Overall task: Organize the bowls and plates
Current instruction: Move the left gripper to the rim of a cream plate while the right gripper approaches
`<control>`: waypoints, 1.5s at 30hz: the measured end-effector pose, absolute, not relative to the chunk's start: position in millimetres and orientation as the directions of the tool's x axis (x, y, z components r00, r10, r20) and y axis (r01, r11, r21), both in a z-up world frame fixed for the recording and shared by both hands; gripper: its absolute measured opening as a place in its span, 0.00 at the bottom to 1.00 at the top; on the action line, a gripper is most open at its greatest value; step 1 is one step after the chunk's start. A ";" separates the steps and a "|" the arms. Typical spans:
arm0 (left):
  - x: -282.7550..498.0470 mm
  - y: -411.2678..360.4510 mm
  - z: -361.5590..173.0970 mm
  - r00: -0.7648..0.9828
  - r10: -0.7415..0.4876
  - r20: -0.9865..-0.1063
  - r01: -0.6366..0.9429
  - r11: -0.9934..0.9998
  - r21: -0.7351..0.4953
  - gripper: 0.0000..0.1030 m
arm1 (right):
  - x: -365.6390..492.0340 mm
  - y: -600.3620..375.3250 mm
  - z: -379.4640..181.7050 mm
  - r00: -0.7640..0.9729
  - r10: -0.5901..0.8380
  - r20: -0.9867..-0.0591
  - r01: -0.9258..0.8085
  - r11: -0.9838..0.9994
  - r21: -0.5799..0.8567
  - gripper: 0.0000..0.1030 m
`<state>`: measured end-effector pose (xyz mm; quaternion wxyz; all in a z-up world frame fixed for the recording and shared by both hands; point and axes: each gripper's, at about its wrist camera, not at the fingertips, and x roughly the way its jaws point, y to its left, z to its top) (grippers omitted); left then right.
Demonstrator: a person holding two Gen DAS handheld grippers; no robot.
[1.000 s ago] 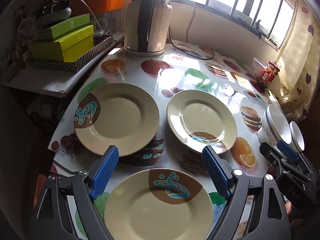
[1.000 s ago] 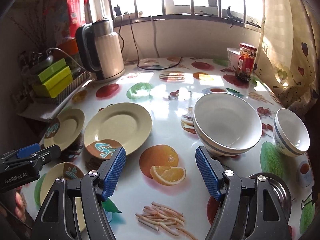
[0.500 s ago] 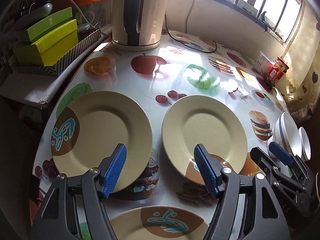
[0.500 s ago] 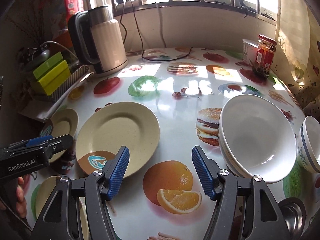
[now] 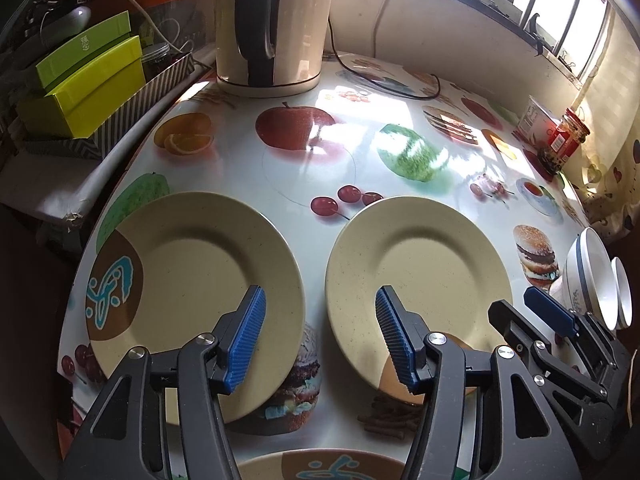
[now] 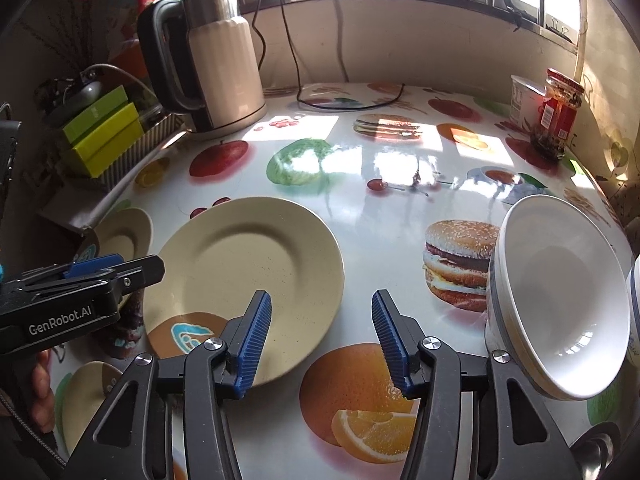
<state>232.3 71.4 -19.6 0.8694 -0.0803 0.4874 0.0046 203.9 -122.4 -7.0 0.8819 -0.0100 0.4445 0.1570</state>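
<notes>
Your left gripper (image 5: 318, 336) and right gripper (image 6: 320, 338), both spread wide and empty, hover over round beige plates (image 5: 416, 276); the tilted white ceramic bowl (image 6: 560, 300) opens leftward.

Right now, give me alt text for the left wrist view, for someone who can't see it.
The open left hand-held gripper hovers above two empty beige plates lying side by side on a fruit-print table. A cream electric kettle stands behind; stacked white bowls sit right.
</notes>
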 end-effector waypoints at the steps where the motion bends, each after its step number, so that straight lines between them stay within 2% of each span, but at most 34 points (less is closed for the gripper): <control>1: 233.2 70.7 -19.8 0.526 -0.071 -0.848 -0.084 0.987 -0.135 0.57 | 204.2 -121.3 -8.0 0.554 0.268 -0.788 -0.289 0.950 0.120 0.47; 11: 243.6 66.6 -24.1 0.519 -0.075 -0.852 -0.071 0.989 -0.130 0.52 | 211.3 -122.0 -15.1 0.541 0.270 -0.796 -0.267 0.953 0.142 0.40; 17: 247.3 66.0 -24.2 0.523 -0.079 -0.849 -0.067 0.989 -0.133 0.49 | 214.2 -124.7 -18.7 0.523 0.304 -0.797 -0.252 0.948 0.195 0.33; 20: 247.6 65.8 -23.5 0.525 -0.077 -0.847 -0.068 0.989 -0.132 0.49 | 216.3 -128.9 -20.3 0.508 0.340 -0.791 -0.239 0.938 0.250 0.24; 32: 248.0 53.5 -22.8 0.519 -0.088 -0.850 -0.028 0.992 -0.120 0.49 | 213.9 -143.8 -17.8 0.519 0.383 -0.764 -0.199 0.924 0.328 0.11; 45: 250.1 46.0 -31.6 0.485 -0.106 -0.868 -0.020 0.991 -0.133 0.49 | 215.9 -149.5 -18.9 0.495 0.418 -0.762 -0.181 0.907 0.380 0.11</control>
